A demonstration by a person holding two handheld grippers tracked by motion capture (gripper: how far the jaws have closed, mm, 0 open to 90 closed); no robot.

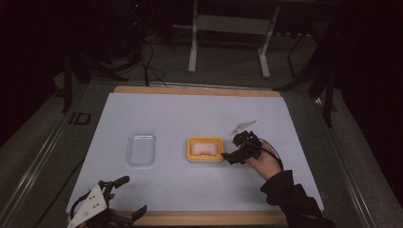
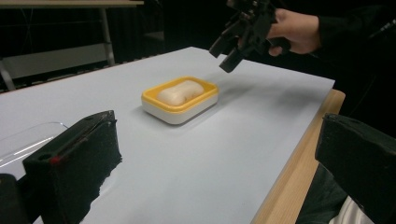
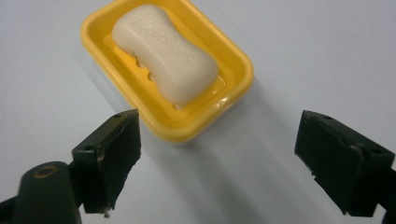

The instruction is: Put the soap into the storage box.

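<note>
Right gripper hovering with jaws spread wide, nothing between them. Just ahead and below, bar of soap lying in yellow soap dish on the white table sheet. Best to come down square over the bar's narrow waist, straddle it inside the rim, then close gently. Slippery, probably. Left gripper parked near table edge, also gaping; clear lid lying ahead of it.

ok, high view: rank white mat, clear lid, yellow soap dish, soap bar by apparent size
1. white mat
2. clear lid and yellow soap dish, too alike to rank
3. soap bar, inside the dish
</note>
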